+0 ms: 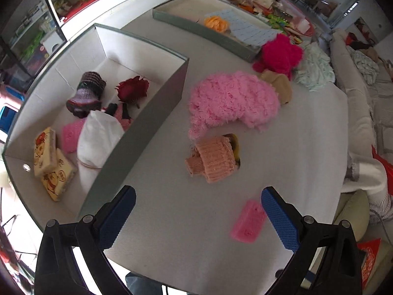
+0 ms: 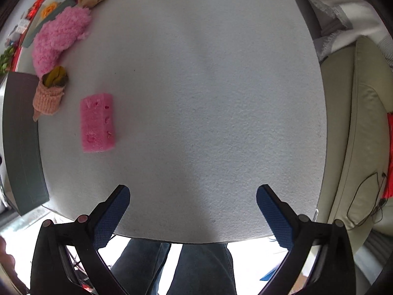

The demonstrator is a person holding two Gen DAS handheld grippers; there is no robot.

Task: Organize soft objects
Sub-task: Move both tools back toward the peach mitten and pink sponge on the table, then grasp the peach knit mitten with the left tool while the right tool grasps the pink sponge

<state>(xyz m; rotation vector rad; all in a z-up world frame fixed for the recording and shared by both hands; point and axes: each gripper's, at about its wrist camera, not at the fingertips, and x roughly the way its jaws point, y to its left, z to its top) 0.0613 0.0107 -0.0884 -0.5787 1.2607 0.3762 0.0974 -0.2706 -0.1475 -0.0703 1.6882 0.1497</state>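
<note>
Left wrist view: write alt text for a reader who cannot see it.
Open left tongs hover empty over a grey table, with a pink sponge beside their right finger. Ahead lie a peach knitted item and a fluffy pink piece. To the left, an open box holds a white bundle, a red flower and other small items.

2 boxes [image 1: 172, 78], 2 pink sponges [image 1: 248, 222], 2 tools [image 1: 197, 217].
</note>
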